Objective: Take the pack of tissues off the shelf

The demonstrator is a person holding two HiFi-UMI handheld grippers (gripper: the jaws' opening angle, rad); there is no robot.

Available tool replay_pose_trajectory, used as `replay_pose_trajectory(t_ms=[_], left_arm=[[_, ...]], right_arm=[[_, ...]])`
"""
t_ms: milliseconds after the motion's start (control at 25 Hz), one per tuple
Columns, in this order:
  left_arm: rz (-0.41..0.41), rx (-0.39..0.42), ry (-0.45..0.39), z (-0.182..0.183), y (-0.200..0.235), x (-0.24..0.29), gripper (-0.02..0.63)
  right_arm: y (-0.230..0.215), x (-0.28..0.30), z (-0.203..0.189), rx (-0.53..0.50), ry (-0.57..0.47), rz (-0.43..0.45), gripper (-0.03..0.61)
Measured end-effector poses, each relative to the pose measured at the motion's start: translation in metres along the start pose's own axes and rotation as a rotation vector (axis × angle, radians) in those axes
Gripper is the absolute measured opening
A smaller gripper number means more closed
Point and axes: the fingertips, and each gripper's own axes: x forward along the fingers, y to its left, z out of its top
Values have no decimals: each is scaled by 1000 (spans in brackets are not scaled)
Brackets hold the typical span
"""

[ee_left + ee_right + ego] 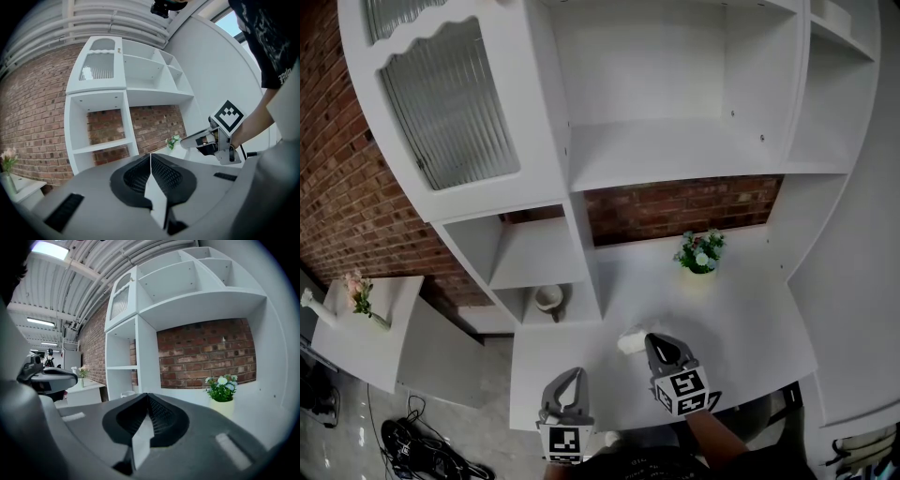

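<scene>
We read both jaws clenched on nothing: left gripper, right gripper. At right gripper's 10 o'clock small white lump lies on white surface; if tissues, task looks done.

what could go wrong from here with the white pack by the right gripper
1. The right gripper is shut and empty beside the white pack, probably the tissues; moving on, it may shove the pack rather than grip it.
2. The flower pot stands ahead on the desk; a forward sweep could tip it.
3. The left gripper hangs close by and could be bumped.
</scene>
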Motion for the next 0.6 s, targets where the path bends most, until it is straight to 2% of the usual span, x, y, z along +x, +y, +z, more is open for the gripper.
replay_pose_trajectory(t_ms=[600], left_arm=[[7, 6, 23, -8, -2, 4, 12]], right_arm=[[-7, 11, -41, 49, 76, 9, 6]])
